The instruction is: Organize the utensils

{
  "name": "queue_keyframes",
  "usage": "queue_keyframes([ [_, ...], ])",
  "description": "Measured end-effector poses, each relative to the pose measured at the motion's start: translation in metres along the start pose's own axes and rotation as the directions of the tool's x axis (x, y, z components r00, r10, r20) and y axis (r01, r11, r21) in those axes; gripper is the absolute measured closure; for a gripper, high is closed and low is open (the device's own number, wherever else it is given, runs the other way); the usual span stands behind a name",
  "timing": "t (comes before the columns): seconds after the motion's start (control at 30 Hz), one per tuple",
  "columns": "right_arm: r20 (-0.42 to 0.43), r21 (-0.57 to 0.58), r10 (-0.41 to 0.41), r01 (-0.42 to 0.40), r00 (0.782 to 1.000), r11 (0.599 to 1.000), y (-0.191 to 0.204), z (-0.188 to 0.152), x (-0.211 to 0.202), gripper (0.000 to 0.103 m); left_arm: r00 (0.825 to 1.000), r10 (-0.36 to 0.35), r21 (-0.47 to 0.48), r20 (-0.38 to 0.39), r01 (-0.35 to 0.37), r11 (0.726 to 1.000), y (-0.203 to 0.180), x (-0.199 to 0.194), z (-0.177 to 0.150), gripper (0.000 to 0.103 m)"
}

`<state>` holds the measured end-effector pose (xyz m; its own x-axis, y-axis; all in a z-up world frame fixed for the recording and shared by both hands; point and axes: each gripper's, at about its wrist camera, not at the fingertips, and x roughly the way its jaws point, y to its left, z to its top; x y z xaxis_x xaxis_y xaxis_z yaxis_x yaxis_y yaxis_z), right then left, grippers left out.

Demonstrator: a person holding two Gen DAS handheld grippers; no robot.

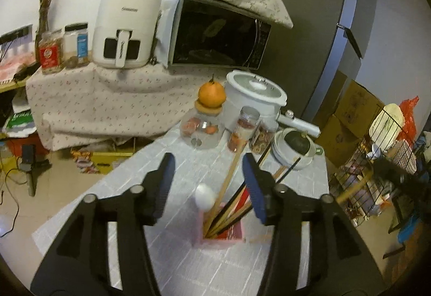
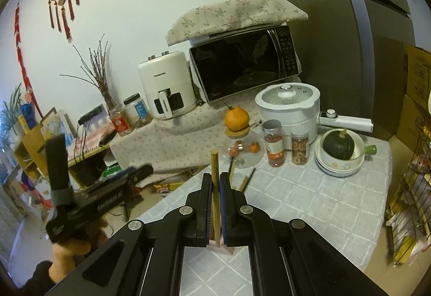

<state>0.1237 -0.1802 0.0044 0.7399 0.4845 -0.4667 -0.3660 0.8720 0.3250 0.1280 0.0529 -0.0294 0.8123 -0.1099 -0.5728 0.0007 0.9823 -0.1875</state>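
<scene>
Left wrist only: white spoon (image 1: 204, 198) in pink holder (image 1: 215, 238).

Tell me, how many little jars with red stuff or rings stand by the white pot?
2: red-filled jar beside the ring-filled jar, both before the white pot. None seem hidden.

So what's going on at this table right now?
A person is sorting utensils into a pink holder on the tiled table. The left tool stands open above the holder, which already holds chopsticks and a white spoon. The right tool is shut on one wooden chopstick, held upright.
</scene>
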Motion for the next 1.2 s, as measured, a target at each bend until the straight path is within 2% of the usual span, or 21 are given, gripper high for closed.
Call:
queue_keyframes([
  [0.2, -0.009, -0.045, -0.014, 0.013, 1.0, 0.999, 0.022, 0.011, 0.017, 0.098, 0.991, 0.044, -0.035, -0.126, -0.049, 0.998, 0.014, -0.004, -0.014, 0.046],
  [0.3, -0.035, -0.076, -0.038, 0.036, 0.999, 0.996, 0.031, 0.011, 0.033, 0.098, 0.982, 0.069, -0.02, -0.179, -0.074, 0.997, 0.017, -0.005, -0.024, 0.043],
  [0.47, -0.08, -0.14, -0.093, 0.081, 0.992, 0.987, 0.042, 0.004, 0.059, 0.098, 0.972, 0.074, -0.008, -0.223, -0.078, 0.997, 0.022, -0.002, -0.038, 0.041],
  [0.93, -0.2, -0.142, -0.101, 0.073, 0.975, 0.987, 0.04, -0.01, 0.112, 0.097, 0.965, 0.072, -0.003, -0.252, -0.075, 0.997, 0.027, 0.002, -0.044, 0.039],
  [1.03, -0.211, -0.139, -0.104, 0.076, 0.972, 0.987, 0.039, -0.012, 0.118, 0.097, 0.965, 0.075, -0.005, -0.252, -0.079, 0.997, 0.03, 0.003, -0.043, 0.034],
  [1.2, -0.204, -0.116, -0.092, 0.069, 0.975, 0.991, 0.035, -0.012, 0.121, 0.096, 0.965, 0.076, -0.014, -0.25, -0.082, 0.997, 0.031, 0.003, -0.043, 0.03],
])
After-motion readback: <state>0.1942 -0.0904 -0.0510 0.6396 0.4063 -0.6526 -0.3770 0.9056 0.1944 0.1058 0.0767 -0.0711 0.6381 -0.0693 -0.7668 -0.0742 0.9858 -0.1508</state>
